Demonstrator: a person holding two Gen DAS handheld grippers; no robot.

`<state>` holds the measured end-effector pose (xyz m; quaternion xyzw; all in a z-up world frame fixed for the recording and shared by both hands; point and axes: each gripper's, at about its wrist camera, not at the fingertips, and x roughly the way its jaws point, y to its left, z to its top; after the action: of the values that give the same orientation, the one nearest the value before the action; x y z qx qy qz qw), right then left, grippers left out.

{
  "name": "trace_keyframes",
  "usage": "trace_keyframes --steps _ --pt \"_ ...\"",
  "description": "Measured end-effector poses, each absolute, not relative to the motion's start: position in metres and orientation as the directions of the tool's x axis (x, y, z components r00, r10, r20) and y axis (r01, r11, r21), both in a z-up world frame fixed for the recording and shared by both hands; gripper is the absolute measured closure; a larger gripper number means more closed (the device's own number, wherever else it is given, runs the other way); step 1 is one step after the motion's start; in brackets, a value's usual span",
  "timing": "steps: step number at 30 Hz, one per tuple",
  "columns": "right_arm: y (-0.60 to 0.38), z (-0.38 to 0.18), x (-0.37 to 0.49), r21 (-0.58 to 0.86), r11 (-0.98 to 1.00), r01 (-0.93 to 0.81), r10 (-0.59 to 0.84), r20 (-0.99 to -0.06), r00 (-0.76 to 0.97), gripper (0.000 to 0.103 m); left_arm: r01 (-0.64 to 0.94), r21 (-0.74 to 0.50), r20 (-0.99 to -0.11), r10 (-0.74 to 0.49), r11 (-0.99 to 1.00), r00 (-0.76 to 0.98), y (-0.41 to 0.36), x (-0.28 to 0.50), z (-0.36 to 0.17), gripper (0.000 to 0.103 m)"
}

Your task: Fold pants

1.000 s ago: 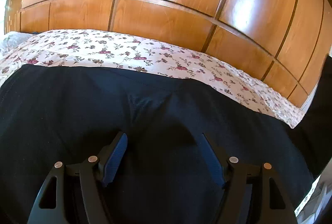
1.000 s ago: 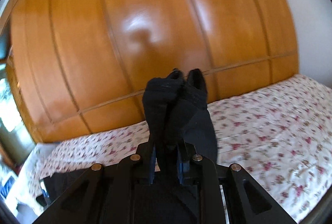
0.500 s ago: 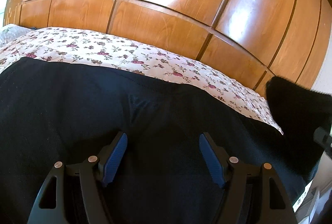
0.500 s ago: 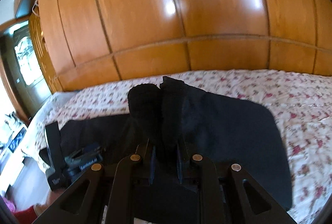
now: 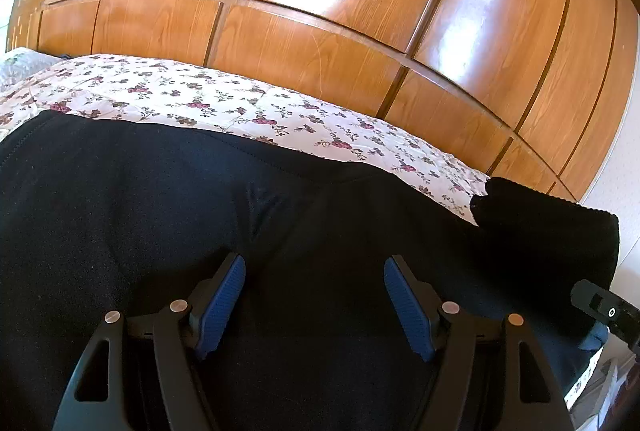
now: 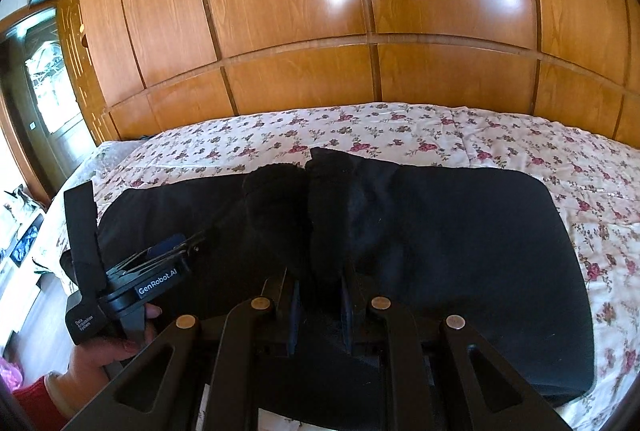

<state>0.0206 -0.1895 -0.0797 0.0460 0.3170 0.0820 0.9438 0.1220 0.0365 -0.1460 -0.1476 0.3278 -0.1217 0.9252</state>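
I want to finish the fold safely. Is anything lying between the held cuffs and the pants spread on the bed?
Nothing visible. The right hand-held gripper pinches the cuffs over the black pants, whose surface shows only fabric. The left hand-held gripper rests open at the left edge.

Our right gripper (image 6: pixel 318 305) pinches the cuffs of the black pants (image 6: pixel 460 231) lying across the floral bedspread (image 6: pixel 440 131).

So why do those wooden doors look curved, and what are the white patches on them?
Left wrist view: the fisheye lens bows the wardrobe, and the white blotches are window glare on its varnish. Right wrist view: same bending and glare; the black pants show almost no detail.
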Motion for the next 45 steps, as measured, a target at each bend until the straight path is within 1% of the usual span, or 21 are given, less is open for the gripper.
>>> trace_keyframes --steps 8,13,17,18,19,20,21,22,24,27,28,30,31,32,35,37,39,41,43,44,45 --pt "-0.183 -0.092 0.023 0.131 0.983 -0.13 0.183 -0.619 0.764 0.085 0.129 -0.352 -0.569 -0.321 0.927 0.757 0.037 0.122 -0.146 0.03" --pt "-0.179 -0.113 0.023 0.125 0.983 -0.135 0.184 -0.659 0.73 0.082 0.13 -0.35 -0.566 -0.32 0.928 0.76 0.037 0.122 -0.146 0.03" --pt "-0.176 -0.122 0.016 0.096 0.982 -0.165 0.188 -0.642 0.743 0.081 0.131 -0.35 -0.563 -0.32 0.928 0.762 0.037 0.122 -0.146 0.03" --pt "-0.176 -0.123 0.015 0.108 0.977 -0.184 0.21 -0.636 0.742 0.072 0.131 -0.35 -0.564 -0.32 0.928 0.762 0.037 0.122 -0.146 0.03" --pt "-0.177 -0.123 0.014 0.133 0.969 -0.207 0.243 -0.633 0.735 0.066 0.13 -0.351 -0.563 -0.32 0.927 0.762 0.037 0.122 -0.147 0.03" --pt "-0.177 -0.123 0.013 0.154 0.963 -0.224 0.27 -0.63 0.728 0.055 0.13 -0.351 -0.563 -0.32 0.927 0.761 0.037 0.122 -0.147 0.03" --pt "-0.178 -0.122 0.01 0.177 0.954 -0.242 0.299 -0.623 0.723 0.047 0.13 -0.351 -0.564 -0.32 0.927 0.761 0.036 0.121 -0.147 0.03" --pt "-0.178 -0.121 0.007 0.196 0.946 -0.258 0.323 -0.614 0.72 0.046 0.129 -0.35 -0.566 -0.319 0.928 0.76 0.036 0.122 -0.147 0.03" --pt "-0.181 -0.118 -0.003 0.227 0.933 -0.278 0.359 -0.592 0.721 0.047 0.124 -0.343 -0.576 -0.312 0.931 0.756 0.035 0.122 -0.146 0.03" --pt "-0.198 -0.114 -0.021 0.304 0.91 -0.282 0.409 -0.547 0.731 0.047 0.125 -0.331 -0.623 -0.316 0.935 0.715 0.031 0.126 -0.141 0.031" --pt "-0.206 -0.112 -0.025 0.321 0.906 -0.276 0.413 -0.534 0.738 0.047 0.129 -0.344 -0.631 -0.331 0.93 0.701 0.03 0.126 -0.138 0.032" --pt "-0.228 -0.106 -0.04 0.332 0.912 -0.242 0.388 -0.505 0.771 0.047 0.143 -0.454 -0.606 -0.422 0.88 0.674 0.033 0.124 -0.131 0.032" --pt "-0.238 -0.103 -0.045 0.331 0.917 -0.223 0.371 -0.498 0.784 0.047 0.146 -0.545 -0.564 -0.49 0.825 0.665 0.036 0.123 -0.128 0.032" --pt "-0.249 -0.1 -0.051 0.325 0.926 -0.194 0.341 -0.496 0.799 0.047 0.144 -0.597 -0.536 -0.526 0.789 0.661 0.035 0.122 -0.125 0.032" --pt "-0.28 -0.092 -0.069 0.303 0.949 -0.085 0.232 -0.492 0.839 0.047 0.144 -0.69 -0.485 -0.601 0.709 0.635 0.022 0.124 -0.12 0.032" --pt "-0.307 -0.092 -0.081 0.286 0.958 0.036 0.119 -0.506 0.854 0.047 0.156 -0.696 -0.501 -0.63 0.701 0.594 0.006 0.13 -0.12 0.031" --pt "-0.328 -0.101 -0.087 0.284 0.952 0.111 0.067 -0.549 0.833 0.047 0.172 -0.675 -0.534 -0.636 0.718 0.557 -0.012 0.134 -0.123 0.032" --pt "-0.338 -0.112 -0.088 0.285 0.949 0.133 0.065 -0.591 0.804 0.047 0.188 -0.638 -0.577 -0.625 0.747 0.525 -0.028 0.136 -0.128 0.032" --pt "-0.338 -0.122 -0.087 0.281 0.953 0.117 0.088 -0.622 0.778 0.047 0.21 -0.596 -0.613 -0.608 0.775 0.504 -0.04 0.136 -0.131 0.032" --pt "-0.336 -0.126 -0.086 0.277 0.955 0.106 0.095 -0.624 0.776 0.048 0.22 -0.564 -0.626 -0.586 0.796 0.514 -0.045 0.133 -0.131 0.033" --pt "-0.337 -0.128 -0.086 0.278 0.955 0.105 0.095 -0.62 0.779 0.048 0.229 -0.544 -0.631 -0.573 0.808 0.522 -0.048 0.131 -0.13 0.037"
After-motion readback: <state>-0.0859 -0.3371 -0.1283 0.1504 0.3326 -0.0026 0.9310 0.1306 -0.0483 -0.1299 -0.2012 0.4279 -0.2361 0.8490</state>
